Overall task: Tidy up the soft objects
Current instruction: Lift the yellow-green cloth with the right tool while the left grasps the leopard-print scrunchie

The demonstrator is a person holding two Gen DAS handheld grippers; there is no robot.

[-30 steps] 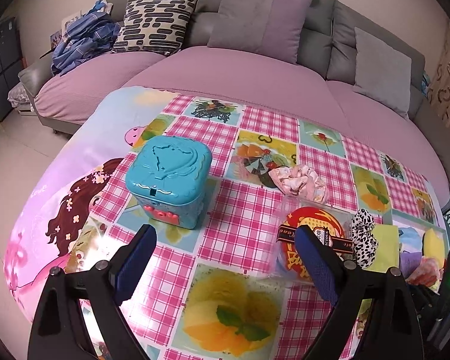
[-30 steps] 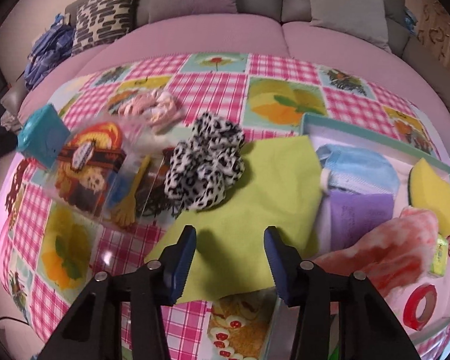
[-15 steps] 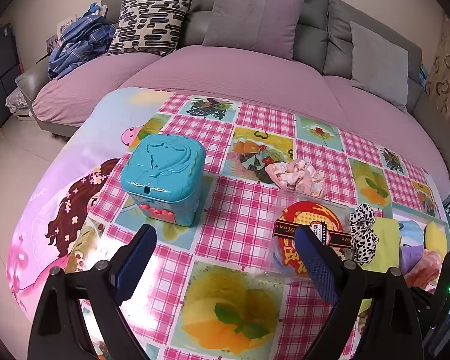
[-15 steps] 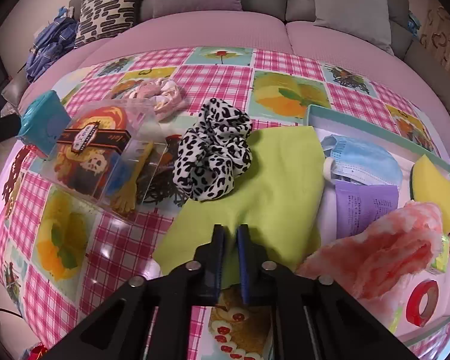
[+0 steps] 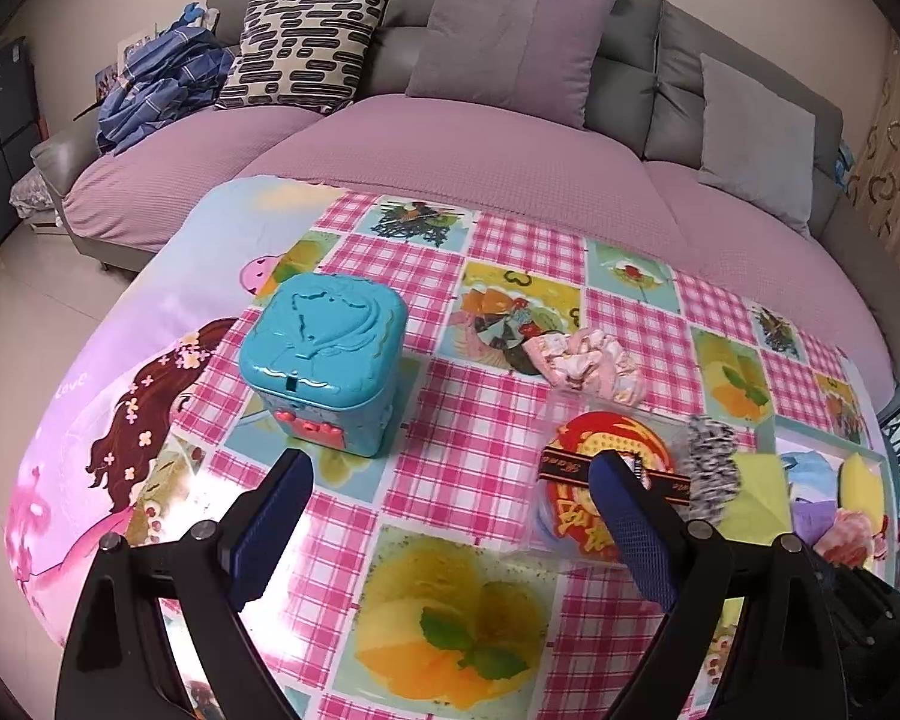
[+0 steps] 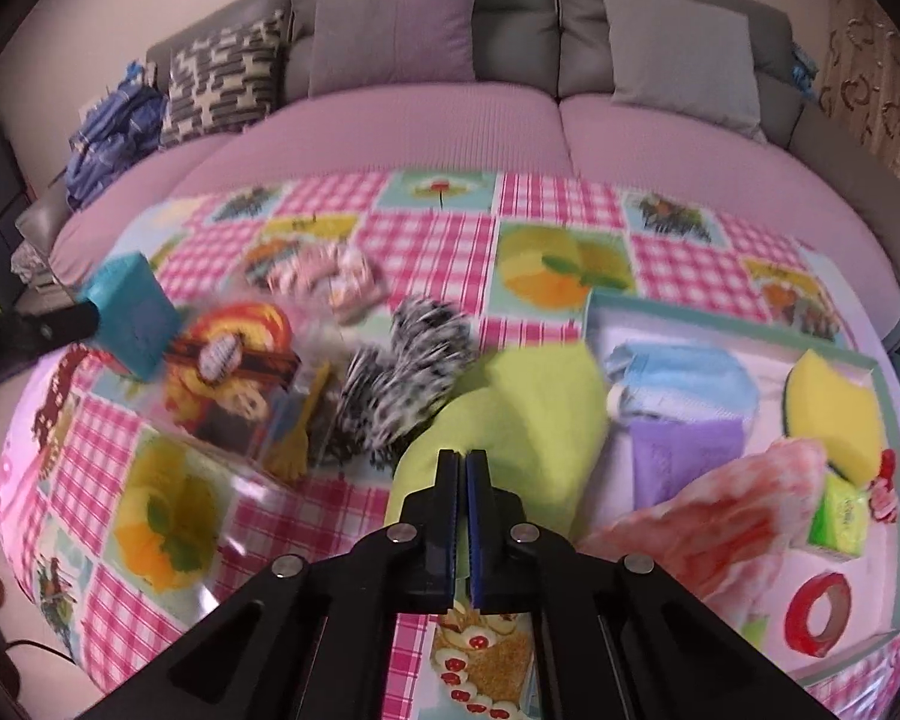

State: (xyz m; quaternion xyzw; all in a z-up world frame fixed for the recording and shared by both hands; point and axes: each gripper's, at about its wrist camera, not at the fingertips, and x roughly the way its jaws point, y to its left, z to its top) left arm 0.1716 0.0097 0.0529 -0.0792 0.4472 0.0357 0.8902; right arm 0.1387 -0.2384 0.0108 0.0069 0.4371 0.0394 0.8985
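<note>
My right gripper is shut on the near edge of a lime green cloth and lifts it off the table. A black-and-white leopard scrunchie lies against the cloth's left side. A pink scrunchie lies further back; it also shows in the left wrist view. My left gripper is open and empty above the tablecloth, between a teal box and a clear plastic box.
A teal-rimmed tray at the right holds a blue cloth, purple cloth, pink fluffy cloth, yellow sponge and red tape roll. A pink-and-grey sofa curves behind the table.
My right gripper closed on the green cloth's edge and has raised it, bunching the cloth. The leopard scrunchie shifts with it. The left gripper pulled back slightly.
</note>
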